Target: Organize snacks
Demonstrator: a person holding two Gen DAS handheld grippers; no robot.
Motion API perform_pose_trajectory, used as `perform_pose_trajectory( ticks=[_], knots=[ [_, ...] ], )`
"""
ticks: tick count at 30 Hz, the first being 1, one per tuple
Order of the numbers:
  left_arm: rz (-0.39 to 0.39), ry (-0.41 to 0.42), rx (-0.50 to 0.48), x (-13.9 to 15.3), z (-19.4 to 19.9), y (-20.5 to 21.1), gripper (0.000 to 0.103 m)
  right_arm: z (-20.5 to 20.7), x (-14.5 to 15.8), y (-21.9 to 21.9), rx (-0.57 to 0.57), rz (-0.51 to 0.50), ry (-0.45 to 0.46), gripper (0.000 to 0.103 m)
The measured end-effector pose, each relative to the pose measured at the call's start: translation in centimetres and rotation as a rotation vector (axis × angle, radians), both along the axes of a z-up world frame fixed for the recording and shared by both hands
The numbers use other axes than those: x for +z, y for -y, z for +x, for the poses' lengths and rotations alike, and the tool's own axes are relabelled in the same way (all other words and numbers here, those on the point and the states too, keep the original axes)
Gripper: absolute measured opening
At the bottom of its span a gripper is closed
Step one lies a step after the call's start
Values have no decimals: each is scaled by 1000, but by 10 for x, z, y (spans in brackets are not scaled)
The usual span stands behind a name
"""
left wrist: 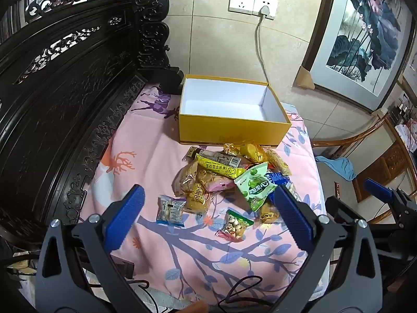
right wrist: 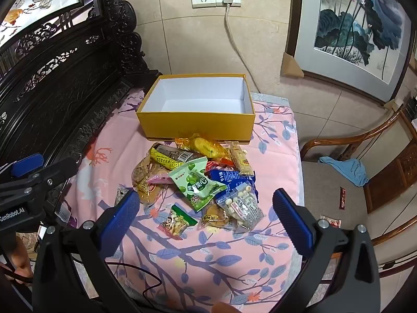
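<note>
Both my claws, left [left wrist: 207, 210] and right [right wrist: 206, 207], hang released over the snacks [right wrist: 192, 180]; a careless pinch into that overlapping heap could snag two packets short of the box [right wrist: 195, 127].

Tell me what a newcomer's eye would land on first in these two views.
First the open yellow box, empty and white inside, at the far end of the pink floral cloth. Right in front of it lies a jumbled pile of snack packets, topped by a green-and-white pouch. Both the left gripper and right gripper hang open over the near side of the pile, holding nothing.
</note>
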State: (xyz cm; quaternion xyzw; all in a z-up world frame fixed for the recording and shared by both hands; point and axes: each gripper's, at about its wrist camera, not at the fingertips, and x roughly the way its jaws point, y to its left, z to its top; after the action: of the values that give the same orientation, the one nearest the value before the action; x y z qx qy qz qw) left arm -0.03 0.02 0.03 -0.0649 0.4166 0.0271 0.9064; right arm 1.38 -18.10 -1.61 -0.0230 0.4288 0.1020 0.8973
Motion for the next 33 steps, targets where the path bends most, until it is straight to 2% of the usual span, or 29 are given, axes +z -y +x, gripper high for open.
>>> perform_pose_trajectory(
  ticks=[33],
  knots=[
    [24, -13, 18, 0, -6, -4, 101, -6, 1, 0, -2, 0, 5, 102]
  ],
)
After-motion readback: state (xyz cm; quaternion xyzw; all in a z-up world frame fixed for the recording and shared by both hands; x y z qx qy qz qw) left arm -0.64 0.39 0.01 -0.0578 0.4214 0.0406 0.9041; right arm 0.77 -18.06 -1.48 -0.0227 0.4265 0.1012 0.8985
